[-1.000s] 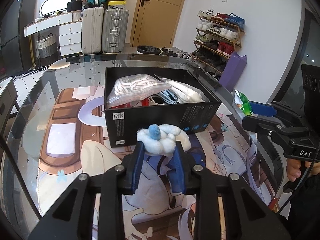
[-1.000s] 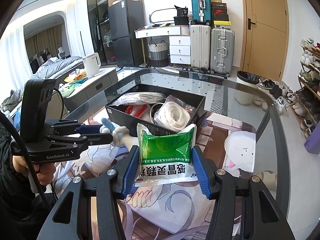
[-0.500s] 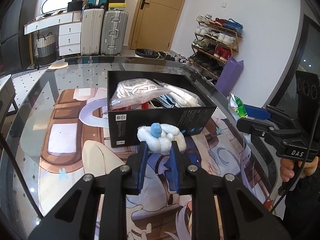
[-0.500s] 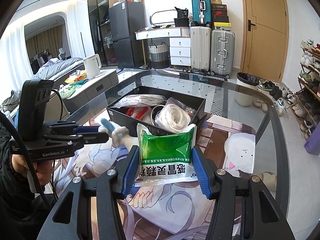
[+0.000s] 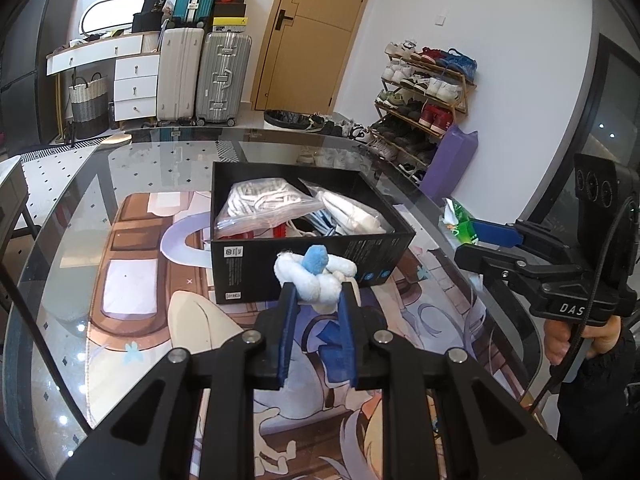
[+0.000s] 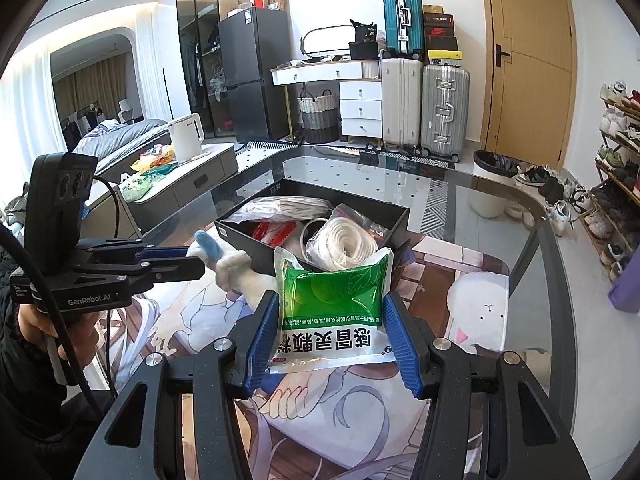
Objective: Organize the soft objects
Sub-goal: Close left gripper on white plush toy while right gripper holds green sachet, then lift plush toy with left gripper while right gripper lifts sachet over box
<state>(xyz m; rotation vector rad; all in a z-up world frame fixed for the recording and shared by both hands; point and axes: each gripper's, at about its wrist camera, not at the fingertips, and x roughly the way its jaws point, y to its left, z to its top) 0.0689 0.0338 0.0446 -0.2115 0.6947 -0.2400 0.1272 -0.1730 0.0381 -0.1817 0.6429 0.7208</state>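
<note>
A glass table (image 5: 100, 184) spreads out under both my tongs, with a printed cartoon mat (image 5: 132, 280) lying on it. On the mat sits an open black box (image 5: 280, 258), by far the biggest thing within my reach. It already holds a zip bag of white cloth (image 5: 260, 204) on its left side, a coil of white cord (image 6: 344, 246) toward the right, and something red (image 6: 276, 234) low between them; I cannot tell what the red thing is.

My right tongs (image 6: 330, 340) hang above the mat on the near side of the box, just short of its wall. The blue pads are set wide and press against both edges of a green and white sachet pack (image 6: 332, 312), which stands upright between them with its printed face toward my camera.

My left tongs (image 5: 316, 320) are beside them, also short of the box's near wall. The pads are drawn close together and pinch a small white plush toy with a blue tip (image 5: 314, 276). The toy sticks out past the fingertips, level with the box's front wall, and from the right camera it is clear of the mat.
</note>
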